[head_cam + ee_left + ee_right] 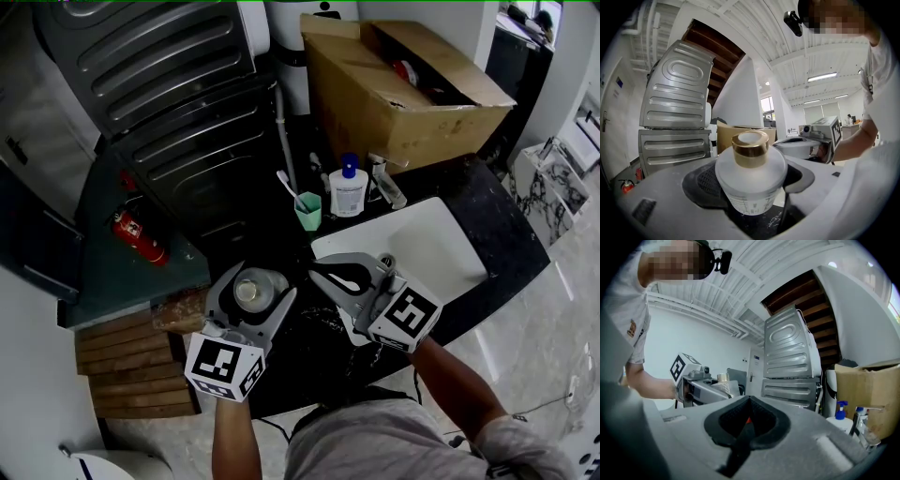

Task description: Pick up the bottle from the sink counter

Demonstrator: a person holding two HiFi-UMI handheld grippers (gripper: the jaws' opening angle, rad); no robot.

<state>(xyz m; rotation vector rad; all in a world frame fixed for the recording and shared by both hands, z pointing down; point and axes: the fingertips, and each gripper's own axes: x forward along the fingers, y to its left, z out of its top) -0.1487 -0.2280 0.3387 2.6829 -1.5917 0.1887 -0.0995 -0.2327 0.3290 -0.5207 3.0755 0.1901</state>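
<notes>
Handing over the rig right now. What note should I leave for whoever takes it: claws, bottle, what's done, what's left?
Left claw: closed on the bottle, gripping its frosted body below the gold cap.
Right claw: shut and empty, held by the sink's near left corner.
Done: bottle grasped, over the dark counter left of the sink.
Left: lift it clear. The views do not settle whether it is already off the counter, so check first.

Left gripper [260, 283] clasping bottle [249, 290], right gripper [323, 274] closed beside it, white sink [439, 242] behind
</notes>
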